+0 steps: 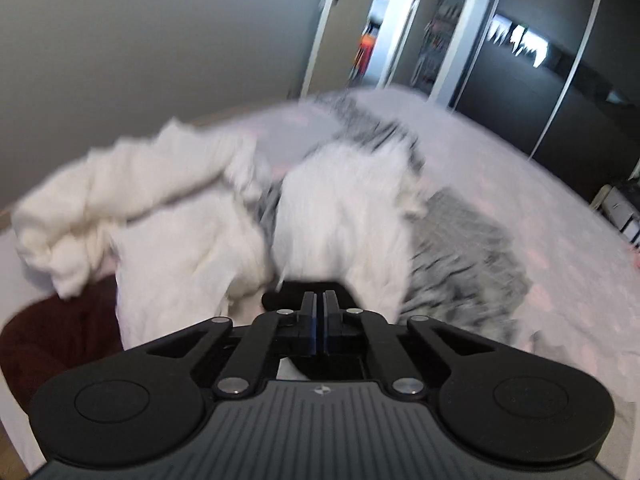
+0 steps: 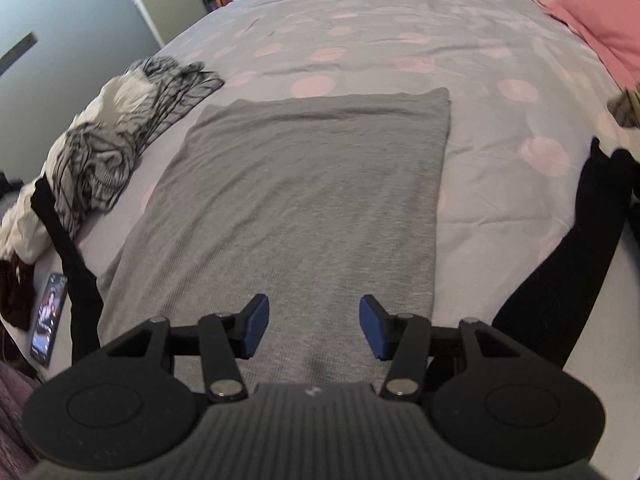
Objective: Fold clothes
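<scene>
Left wrist view. Frame blurred. Left gripper (image 1: 324,304) at lower centre, jaws pressed together, no gap between the blue pads. Nothing visibly pinched at the tips; a bit of white cloth shows under the linkage, but I cannot tell whether it is caught. Just beyond the tips lies a heap: white garment (image 1: 160,216) across left and centre, striped garment (image 1: 460,248) to its right and behind. The heap reads as the unfolded stock, kept at one side of the bed (image 1: 560,200) so the middle stays free for folding. A dark red item (image 1: 60,328) sits at lower left, partly under the white cloth.

Right wrist view. Sharp. Grey garment (image 2: 304,184) lies flat in the centre of the frame, a neat rectangle with straight edges, long axis running away from the camera; it looks part-folded and spread out so the next fold can be taken cleanly. Right gripper (image 2: 314,326) at lower centre, over the near end of the grey cloth, fingers spread, nothing between them; contact with the cloth cannot be judged. Striped and white heap at the left edge, well apart from the grey piece. Phone (image 2: 48,316) at lower left. Black garment (image 2: 568,280) draped at right edge. Pink pillow (image 2: 600,28) upper right.
</scene>
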A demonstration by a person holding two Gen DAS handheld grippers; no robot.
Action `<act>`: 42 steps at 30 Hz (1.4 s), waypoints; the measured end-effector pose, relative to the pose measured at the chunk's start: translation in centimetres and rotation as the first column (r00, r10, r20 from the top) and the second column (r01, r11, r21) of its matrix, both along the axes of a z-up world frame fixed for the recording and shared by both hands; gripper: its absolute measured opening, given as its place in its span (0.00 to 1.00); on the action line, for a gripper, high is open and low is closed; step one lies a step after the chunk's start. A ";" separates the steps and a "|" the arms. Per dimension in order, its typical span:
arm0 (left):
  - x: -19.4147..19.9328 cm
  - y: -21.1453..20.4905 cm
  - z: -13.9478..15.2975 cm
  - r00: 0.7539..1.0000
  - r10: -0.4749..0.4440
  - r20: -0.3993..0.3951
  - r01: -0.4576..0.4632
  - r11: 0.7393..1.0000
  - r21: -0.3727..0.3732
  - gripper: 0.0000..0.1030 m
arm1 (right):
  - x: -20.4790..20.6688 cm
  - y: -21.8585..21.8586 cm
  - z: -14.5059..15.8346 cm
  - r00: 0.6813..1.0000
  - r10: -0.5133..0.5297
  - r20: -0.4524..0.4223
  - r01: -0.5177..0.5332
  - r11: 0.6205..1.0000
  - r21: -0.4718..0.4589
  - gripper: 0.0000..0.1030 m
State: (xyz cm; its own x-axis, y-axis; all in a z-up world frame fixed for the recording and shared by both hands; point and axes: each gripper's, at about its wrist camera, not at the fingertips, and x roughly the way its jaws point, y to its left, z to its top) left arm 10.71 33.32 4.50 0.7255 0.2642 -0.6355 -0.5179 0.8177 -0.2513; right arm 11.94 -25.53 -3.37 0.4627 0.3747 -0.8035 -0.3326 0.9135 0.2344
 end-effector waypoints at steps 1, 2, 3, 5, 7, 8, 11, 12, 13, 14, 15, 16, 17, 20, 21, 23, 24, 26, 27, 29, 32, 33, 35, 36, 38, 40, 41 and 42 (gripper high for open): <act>-0.7 -0.6 0.9 0.999 -0.023 0.033 0.023 1.000 -0.010 0.00 | 0.0 0.0 0.0 1.000 0.005 0.000 -0.005 1.000 0.002 0.52; -1.5 -1.2 1.8 0.997 -0.040 0.060 0.041 0.999 -0.020 0.00 | -0.1 0.1 0.1 1.000 0.008 -0.001 -0.008 1.000 0.005 0.52; -2.3 -2.0 2.6 0.995 -0.059 0.081 0.061 0.998 -0.022 0.00 | -0.1 0.1 0.1 1.000 0.009 -0.001 -0.009 1.000 0.008 0.52; -3.5 -3.6 4.1 0.987 -0.108 0.119 0.110 0.994 -0.012 0.00 | -0.2 0.0 0.3 1.000 0.009 0.000 -0.009 1.000 0.015 0.52; -4.1 -5.3 5.3 0.978 -0.158 0.138 0.153 0.987 0.046 0.00 | -0.3 0.0 0.4 1.000 0.007 -0.001 -0.007 1.000 0.025 0.52; -4.0 -6.0 5.5 0.974 -0.182 0.132 0.173 0.982 0.077 0.00 | -0.4 0.0 0.6 1.000 0.005 -0.002 -0.005 0.999 0.032 0.52; -3.1 -6.3 5.0 0.974 -0.205 0.094 0.198 0.977 0.080 0.01 | -0.7 0.0 1.0 1.000 0.001 0.004 -0.002 0.999 0.046 0.53; -2.7 -6.1 4.6 0.976 -0.201 0.079 0.196 0.978 0.066 0.04 | -0.8 0.1 1.2 1.000 0.003 0.009 -0.004 0.999 0.048 0.56; -2.3 -5.8 4.2 0.979 -0.195 0.060 0.192 0.980 0.054 0.17 | -0.9 0.2 1.3 1.000 0.007 0.016 -0.008 0.999 0.049 0.57; -1.9 -5.4 3.8 0.982 -0.182 0.045 0.180 0.983 0.047 0.35 | -0.9 0.3 1.5 1.000 0.011 0.022 -0.012 0.999 0.048 0.57; -1.6 -4.9 3.2 0.987 -0.158 0.037 0.156 0.987 0.049 0.42 | -1.0 0.3 1.5 1.000 0.015 0.026 -0.016 0.999 0.046 0.57; -1.2 -4.4 2.6 0.990 -0.136 0.025 0.135 0.989 0.054 0.46 | -1.0 0.3 1.6 0.999 0.017 0.027 -0.018 0.999 0.044 0.57; -0.7 -3.7 1.9 0.993 -0.120 0.005 0.120 0.991 0.056 0.46 | -1.1 0.3 1.5 0.999 0.018 0.027 -0.019 0.999 0.042 0.57; 0.8 -1.3 -0.6 0.996 -0.072 -0.048 0.073 0.997 0.008 0.45 | -0.9 0.3 1.3 1.000 0.018 0.016 -0.018 0.999 0.037 0.57; 1.3 -0.6 -1.6 0.995 -0.072 -0.066 0.070 0.997 -0.023 0.44 | -0.8 0.3 1.1 1.000 0.018 0.011 -0.019 0.999 0.034 0.57; 2.2 0.4 -3.2 0.993 -0.062 -0.100 0.055 0.996 -0.068 0.42 | -0.6 0.4 0.7 1.000 0.019 -0.002 -0.019 0.999 0.026 0.57; 2.6 0.6 -3.8 0.992 -0.060 -0.112 0.052 0.996 -0.078 0.42 | -0.4 0.4 0.5 1.000 0.020 -0.008 -0.019 1.000 0.023 0.57; 3.4 0.8 -4.8 0.991 -0.057 -0.124 0.047 0.995 -0.084 0.39 | -0.2 0.5 0.1 1.000 0.022 -0.021 -0.022 1.000 0.018 0.57; 3.7 0.8 -5.1 0.990 -0.055 -0.131 0.044 0.996 -0.084 0.34 | -0.1 0.6 0.0 0.999 0.024 -0.025 -0.023 1.000 0.016 0.57; 4.0 0.6 -5.1 0.990 -0.046 -0.136 0.037 0.997 -0.068 0.13 | 0.1 0.9 -0.2 0.999 0.033 -0.029 -0.033 0.999 0.010 0.57; 3.8 0.3 -4.3 0.994 -0.015 -0.109 0.012 1.000 -0.027 0.00 | 0.3 1.5 -0.3 0.998 0.055 -0.031 -0.055 0.999 0.002 0.57; 3.6 0.2 -3.8 0.996 -0.012 -0.090 0.011 1.000 -0.015 0.00 | 0.3 1.7 -0.3 0.997 0.064 -0.031 -0.064 0.998 0.001 0.57; 3.2 -0.2 -2.7 0.999 -0.019 -0.049 0.020 1.000 0.004 0.00 | 0.3 1.9 -0.4 0.996 0.082 -0.033 -0.082 0.997 -0.001 0.57; 3.0 -0.4 -2.2 0.999 -0.026 -0.029 0.026 1.000 0.011 0.00 | 0.3 2.0 -0.4 0.995 0.088 -0.035 -0.088 0.996 -0.002 0.57; 2.5 -0.8 -1.1 0.999 -0.040 0.010 0.040 0.999 0.009 0.00 | 0.2 2.2 -0.4 0.995 0.097 -0.038 -0.098 0.995 -0.005 0.57; 1.8 -1.3 0.0 0.997 -0.062 0.043 0.062 0.998 -0.005 0.00 | 0.2 2.3 -0.4 0.994 0.102 -0.040 -0.103 0.995 -0.005 0.57; 1.6 -1.7 0.5 0.996 -0.075 0.054 0.075 0.997 -0.005 0.00 | 0.1 2.3 -0.4 0.994 0.105 -0.041 -0.105 0.994 -0.005 0.57; 1.6 -2.0 0.8 0.994 -0.092 0.054 0.092 0.996 0.006 0.00 | 0.1 2.4 -0.3 0.994 0.106 -0.040 -0.106 0.994 -0.005 0.57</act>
State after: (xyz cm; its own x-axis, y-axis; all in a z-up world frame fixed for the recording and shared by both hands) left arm 12.27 31.34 5.33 0.7801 0.1969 -0.5938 -0.4261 0.8623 -0.2738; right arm 12.02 -23.16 -3.72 0.3881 0.4144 -0.8232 -0.4182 0.8751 0.2434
